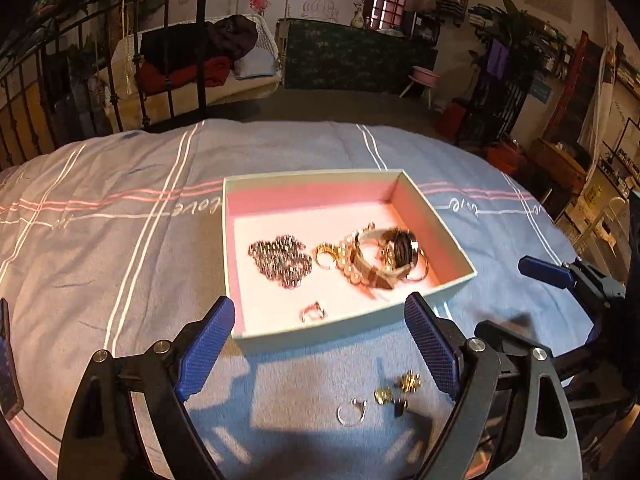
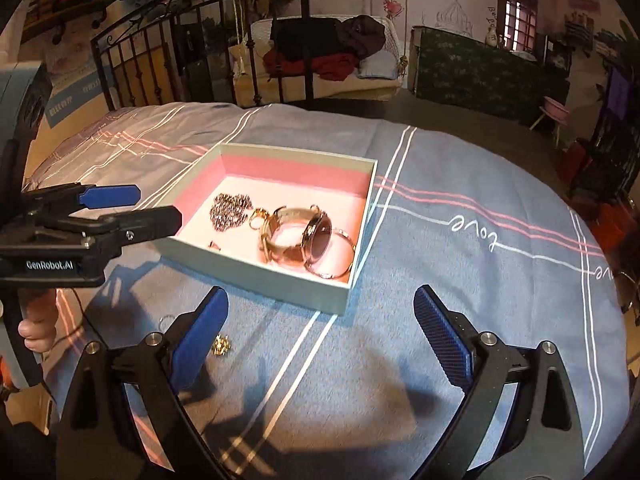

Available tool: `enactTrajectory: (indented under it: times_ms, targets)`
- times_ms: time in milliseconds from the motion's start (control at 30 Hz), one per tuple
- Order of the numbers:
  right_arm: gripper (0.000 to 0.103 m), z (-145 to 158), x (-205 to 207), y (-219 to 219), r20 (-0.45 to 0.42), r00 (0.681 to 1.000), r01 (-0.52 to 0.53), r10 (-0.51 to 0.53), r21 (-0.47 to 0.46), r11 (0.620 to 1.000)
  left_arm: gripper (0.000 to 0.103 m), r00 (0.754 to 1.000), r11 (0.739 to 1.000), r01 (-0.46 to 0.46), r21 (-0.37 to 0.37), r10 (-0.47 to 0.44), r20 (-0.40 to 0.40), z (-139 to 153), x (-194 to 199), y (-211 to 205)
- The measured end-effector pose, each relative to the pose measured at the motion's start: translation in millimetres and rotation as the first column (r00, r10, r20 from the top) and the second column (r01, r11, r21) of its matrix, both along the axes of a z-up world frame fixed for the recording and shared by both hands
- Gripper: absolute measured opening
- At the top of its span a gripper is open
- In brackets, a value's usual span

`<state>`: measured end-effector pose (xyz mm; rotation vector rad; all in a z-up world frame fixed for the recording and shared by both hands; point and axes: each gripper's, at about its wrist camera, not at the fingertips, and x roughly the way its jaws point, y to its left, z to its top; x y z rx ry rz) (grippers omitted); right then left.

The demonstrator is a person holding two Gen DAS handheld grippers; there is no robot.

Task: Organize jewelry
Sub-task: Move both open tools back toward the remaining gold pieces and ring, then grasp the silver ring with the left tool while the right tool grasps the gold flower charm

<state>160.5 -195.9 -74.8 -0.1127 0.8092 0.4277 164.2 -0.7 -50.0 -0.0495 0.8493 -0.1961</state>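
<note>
- Both grippers hang empty over the bedspread [image 1: 120, 208]: the left gripper [image 1: 320, 344] has its blue pads [image 1: 206, 350] wide apart with nothing between them, and the right gripper [image 2: 320, 332] stands just as wide and bare.
- Loose pieces not yet put away lie nearest the left gripper, at about 5 o'clock in its view: a silver ring [image 1: 351, 412] and small gold earrings [image 1: 398, 391] on the cloth, outside the box.
- Farther out at 12 o'clock sits the open box [image 1: 236, 264], pink inside, holding a grey chain [image 1: 280, 260], a pearl strand [image 1: 348, 264], a watch [image 2: 308, 236], a bangle [image 2: 340, 260] and a small ring [image 1: 314, 312].
- Risks, as I judge them: the tiny earrings could sink into the soft fabric and slip from wide pads, or a low reach could nudge the light box's near wall and spill it.
</note>
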Motion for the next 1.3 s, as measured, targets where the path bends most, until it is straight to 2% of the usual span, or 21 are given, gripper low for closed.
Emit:
enactTrajectory:
  times_ms: [100,233,267,367,433,500,567,667,900,967,1300]
  targets:
    - [0.088,-18.8,-13.1,4.0,-0.053,0.998,-0.024,0.025,0.007,1.000,0.084,0.999,1.000,0.011,0.022,-0.010,-0.036,-23.9,-21.8,0.4]
    - [0.083,-40.0,-25.9,14.7,-0.102,0.993,-0.057,0.058,0.010,0.998,0.083,0.997,0.994,0.053,0.092,-0.048,-0.053,-43.0,-38.0,-3.1]
    - [0.083,-42.7,-27.6,18.0,-0.108,0.992,-0.065,0.066,0.009,0.998,0.080,0.997,0.993,0.061,0.104,-0.055,-0.059,-46.6,-38.0,-4.7]
    - [0.083,-46.8,-29.4,25.2,-0.109,0.991,-0.081,0.080,-0.012,0.997,0.067,0.996,0.989,0.076,0.127,-0.068,-0.064,-54.9,-35.8,-8.9]
    - [0.083,-46.8,-30.6,29.0,-0.104,0.990,-0.097,0.095,-0.016,0.995,0.053,0.994,0.986,0.099,0.132,-0.093,-0.052,-54.3,-36.0,-11.9]
    - [0.081,-48.6,-28.5,33.2,-0.103,0.989,-0.113,0.110,-0.024,0.993,0.029,0.992,0.983,0.124,0.135,-0.119,-0.047,-53.3,-36.7,-14.8]
    - [0.074,-49.2,-23.9,36.4,-0.104,0.987,-0.125,0.122,-0.024,0.992,0.019,0.990,0.981,0.137,0.139,-0.132,-0.044,-53.4,-36.9,-16.8]
    - [0.068,-48.3,-16.0,39.7,-0.108,0.985,-0.138,0.135,-0.022,0.990,0.019,0.991,0.983,0.132,0.125,-0.129,-0.039,-53.7,-37.8,-16.2]
    - [0.067,-48.3,-16.2,40.7,-0.112,0.985,-0.137,0.134,-0.013,0.991,0.019,0.992,0.991,0.111,0.074,-0.106,-0.063,-50.6,-35.0,-9.6]
    - [0.062,-48.2,-17.0,40.9,-0.119,0.983,-0.141,0.139,-0.005,0.990,0.019,0.993,0.993,0.101,0.062,-0.097,-0.073,-49.2,-32.7,-8.3]
    - [0.058,-47.3,-16.1,39.5,-0.129,0.981,-0.142,0.141,0.002,0.990,0.019,0.994,0.993,0.082,0.085,-0.075,-0.084,-47.3,-30.2,-10.2]
